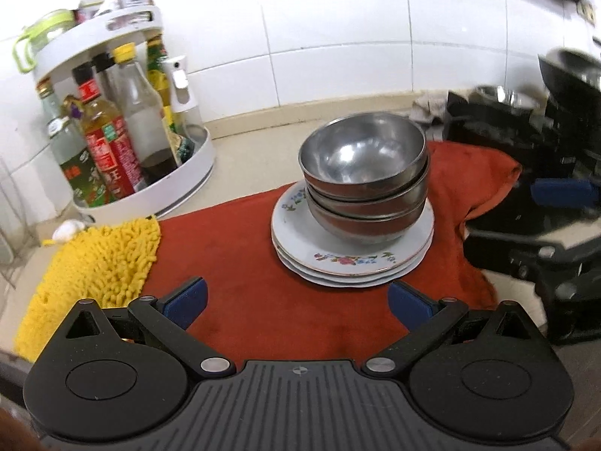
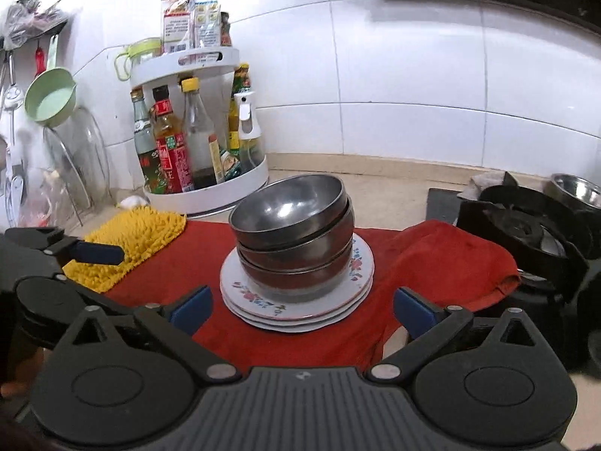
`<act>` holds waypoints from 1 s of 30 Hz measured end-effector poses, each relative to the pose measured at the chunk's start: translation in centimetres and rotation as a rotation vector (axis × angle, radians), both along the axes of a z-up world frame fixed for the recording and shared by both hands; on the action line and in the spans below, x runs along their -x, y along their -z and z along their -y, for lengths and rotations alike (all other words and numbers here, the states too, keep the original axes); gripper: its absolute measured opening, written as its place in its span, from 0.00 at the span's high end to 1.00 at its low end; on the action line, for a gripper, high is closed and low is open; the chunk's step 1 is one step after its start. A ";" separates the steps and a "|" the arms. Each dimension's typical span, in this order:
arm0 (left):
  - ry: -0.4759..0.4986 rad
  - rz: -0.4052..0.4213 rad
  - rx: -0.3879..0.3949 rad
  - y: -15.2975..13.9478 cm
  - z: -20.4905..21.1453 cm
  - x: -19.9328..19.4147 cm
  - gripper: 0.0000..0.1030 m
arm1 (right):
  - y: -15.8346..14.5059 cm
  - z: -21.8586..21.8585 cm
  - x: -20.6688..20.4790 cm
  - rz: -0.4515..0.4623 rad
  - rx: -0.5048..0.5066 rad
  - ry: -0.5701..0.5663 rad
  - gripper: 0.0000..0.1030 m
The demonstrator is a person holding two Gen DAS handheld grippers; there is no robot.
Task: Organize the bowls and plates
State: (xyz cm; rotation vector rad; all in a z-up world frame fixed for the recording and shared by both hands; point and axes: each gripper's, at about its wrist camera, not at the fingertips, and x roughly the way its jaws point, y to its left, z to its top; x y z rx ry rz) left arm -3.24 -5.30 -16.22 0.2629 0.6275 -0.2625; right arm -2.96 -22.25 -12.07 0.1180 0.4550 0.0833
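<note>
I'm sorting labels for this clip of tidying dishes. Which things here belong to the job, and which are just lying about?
Part of the job:
- stacked metal bowls
- floral plates under them
- left gripper and right gripper, both open and empty

Just lying about:
- red cloth under the stack
- yellow mat
- condiment rack
- gas stove
- green ladle on the wall

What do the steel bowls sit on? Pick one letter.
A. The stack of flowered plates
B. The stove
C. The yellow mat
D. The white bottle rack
A: the three nested steel bowls rest on the stack of flowered plates, which lies on the red cloth, apart from the yellow mat.
</note>
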 end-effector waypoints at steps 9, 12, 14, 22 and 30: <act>-0.055 -0.034 0.078 -0.5 -1.4 1.1 0.00 | -1.0 -1.5 2.2 0.028 0.009 0.037 0.03; -0.064 -0.034 0.079 -0.5 -1.5 1.4 0.00 | -1.0 -1.8 2.3 0.024 0.008 0.047 0.03; -0.069 -0.040 0.084 -0.5 -1.6 1.6 0.00 | -1.0 -1.9 2.4 0.026 0.005 0.057 0.03; -0.071 -0.066 0.106 -0.5 -1.6 1.5 0.00 | -1.1 -1.7 2.8 0.040 -0.014 0.077 0.03; -0.063 0.000 0.148 -1.2 -1.6 2.2 0.00 | -1.4 -1.4 3.5 0.073 -0.030 0.108 0.03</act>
